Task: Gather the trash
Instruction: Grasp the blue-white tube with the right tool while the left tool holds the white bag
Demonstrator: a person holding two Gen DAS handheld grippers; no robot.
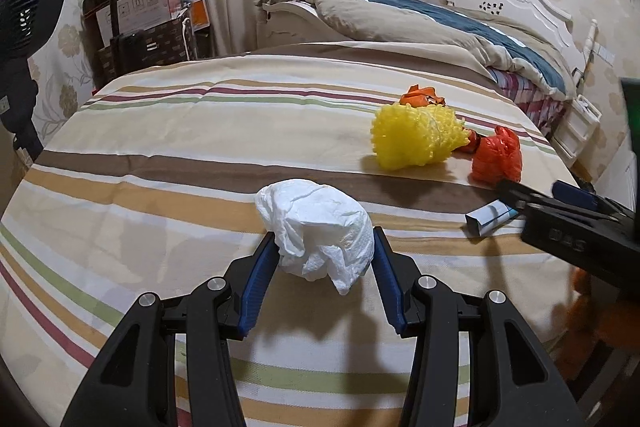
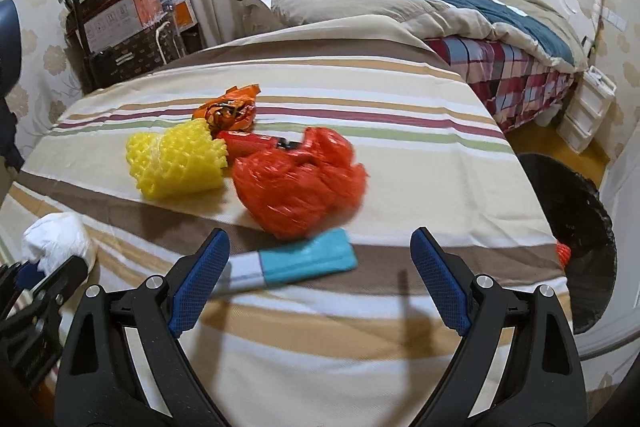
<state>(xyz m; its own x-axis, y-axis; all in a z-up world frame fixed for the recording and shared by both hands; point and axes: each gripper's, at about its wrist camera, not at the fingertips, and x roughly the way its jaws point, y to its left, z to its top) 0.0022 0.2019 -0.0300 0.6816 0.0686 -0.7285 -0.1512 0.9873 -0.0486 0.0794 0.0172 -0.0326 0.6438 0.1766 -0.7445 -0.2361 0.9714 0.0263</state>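
The left gripper [image 1: 324, 247] has a white tissue ball [image 1: 320, 227] filling the gap between its fingers, so nothing else fits there. To its left and ahead, the striped cloth [image 1: 160, 131] lies bare, with lots of room to pass.

The right gripper [image 2: 320, 251] stands wide apart. A blue and white box [image 2: 296, 263] lies just ahead of its left finger. Right behind the box sits a red bag [image 2: 300, 183], and left of that a yellow foam net [image 2: 176, 163]. To the right of this gripper the cloth is bare up to its edge, where a black bin [image 2: 576, 227] stands.
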